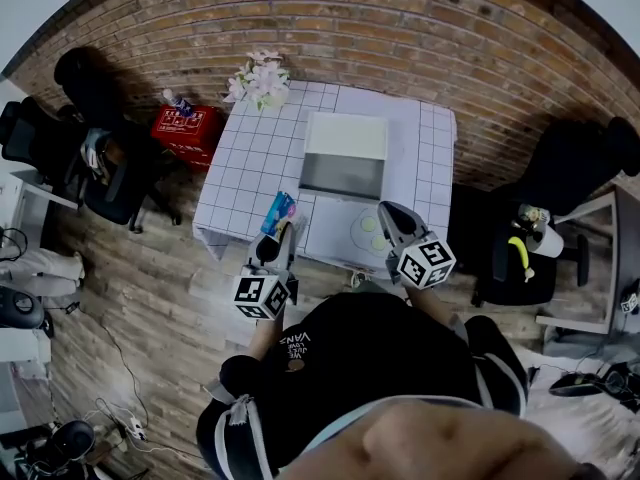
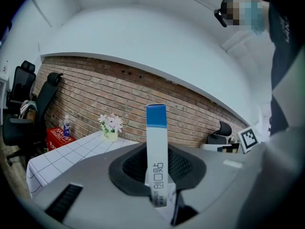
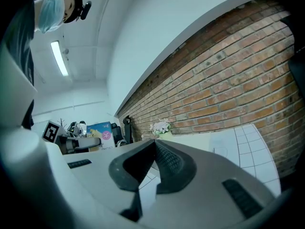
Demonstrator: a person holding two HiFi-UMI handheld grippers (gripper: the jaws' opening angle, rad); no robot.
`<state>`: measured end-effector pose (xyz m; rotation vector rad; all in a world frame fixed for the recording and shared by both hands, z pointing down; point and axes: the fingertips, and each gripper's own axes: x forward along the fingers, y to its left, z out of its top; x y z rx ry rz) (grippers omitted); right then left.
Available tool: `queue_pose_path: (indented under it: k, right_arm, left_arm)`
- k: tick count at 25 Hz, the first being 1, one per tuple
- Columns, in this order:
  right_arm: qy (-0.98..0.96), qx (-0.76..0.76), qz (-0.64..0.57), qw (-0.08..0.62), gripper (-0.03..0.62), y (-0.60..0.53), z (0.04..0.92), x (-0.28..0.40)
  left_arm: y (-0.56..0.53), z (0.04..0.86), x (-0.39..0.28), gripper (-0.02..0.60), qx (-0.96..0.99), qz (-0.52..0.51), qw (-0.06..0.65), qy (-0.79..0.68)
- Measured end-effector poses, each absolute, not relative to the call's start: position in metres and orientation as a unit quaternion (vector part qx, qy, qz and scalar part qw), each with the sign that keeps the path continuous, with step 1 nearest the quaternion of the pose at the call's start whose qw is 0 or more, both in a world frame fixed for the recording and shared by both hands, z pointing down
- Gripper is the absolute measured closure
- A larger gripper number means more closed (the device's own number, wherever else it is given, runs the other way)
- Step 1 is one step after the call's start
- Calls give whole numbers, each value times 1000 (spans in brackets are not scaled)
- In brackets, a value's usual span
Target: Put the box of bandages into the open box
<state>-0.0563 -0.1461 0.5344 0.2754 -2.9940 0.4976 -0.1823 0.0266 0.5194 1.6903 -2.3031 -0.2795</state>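
Both jaws of upturned left gripper (image 1: 284, 234) pinch bandage box (image 2: 156, 142).

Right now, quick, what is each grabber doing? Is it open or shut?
Left gripper: shut on the box of bandages.
Right gripper: shut, with nothing in it.

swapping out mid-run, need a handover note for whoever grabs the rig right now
Left hand-held gripper: shut on the bandage box, near the table's front edge.
Right hand-held gripper: shut, empty, beside the left one.
Open box: on the table, lid up, nothing visible inside.
Done: bandage box gripped.
Left: carry it over the open box, lower it in, release.
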Motion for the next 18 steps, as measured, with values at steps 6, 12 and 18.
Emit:
queue_pose_path:
  k: [6, 12, 18]
  right_arm:
    - [-981, 91, 165, 46, 597, -171, 535, -55]
    - [-979, 92, 173, 47, 597, -194, 544, -50]
    - [-981, 80, 172, 49, 597, -211, 549, -51]
  left_arm:
    - [-5, 517, -182, 502, 591, -91, 133, -790]
    - [-35, 521, -181, 502, 593, -82, 135, -790]
    - [-67, 525, -180, 502, 603, -71, 130, -784]
